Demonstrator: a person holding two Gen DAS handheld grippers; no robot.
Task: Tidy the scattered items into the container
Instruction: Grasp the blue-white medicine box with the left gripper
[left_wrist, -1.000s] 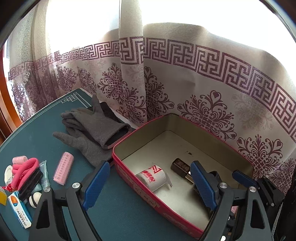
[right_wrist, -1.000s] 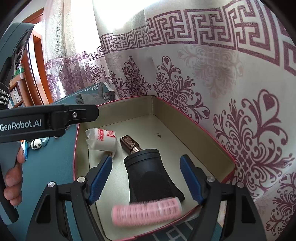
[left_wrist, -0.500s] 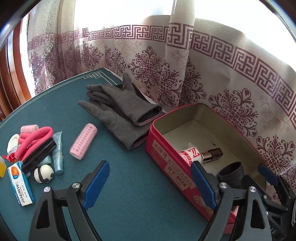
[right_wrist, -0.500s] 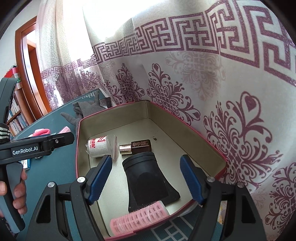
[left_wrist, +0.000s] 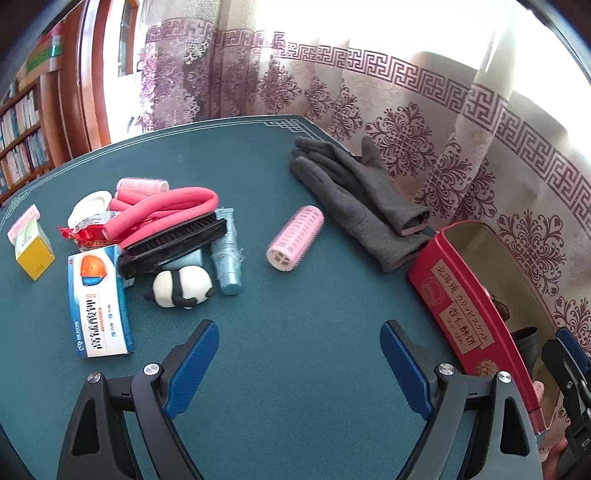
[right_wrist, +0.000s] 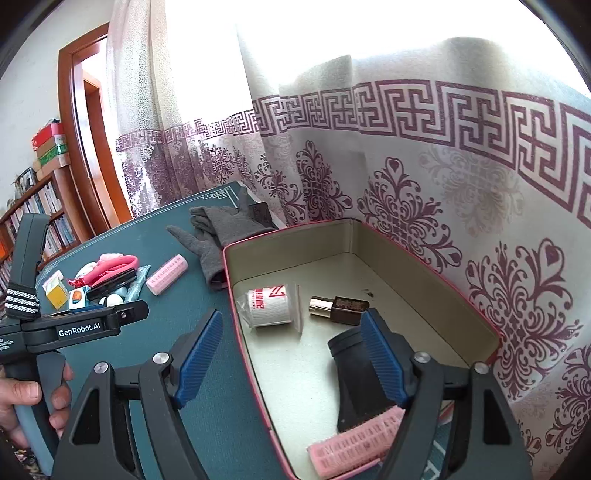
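2 claws released: left claw (left_wrist: 299, 363), right claw (right_wrist: 291, 354) | "GenRobot.AI" on left handle

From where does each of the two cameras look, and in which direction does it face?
Left wrist: sits on the left gripper, facing the green table and its clutter; both open fingers show.
Right wrist: sits on the right gripper, looking down into the red tin; its open fingers, the left gripper and a hand show.
Shared: gray gloves, pink roller, red tin.
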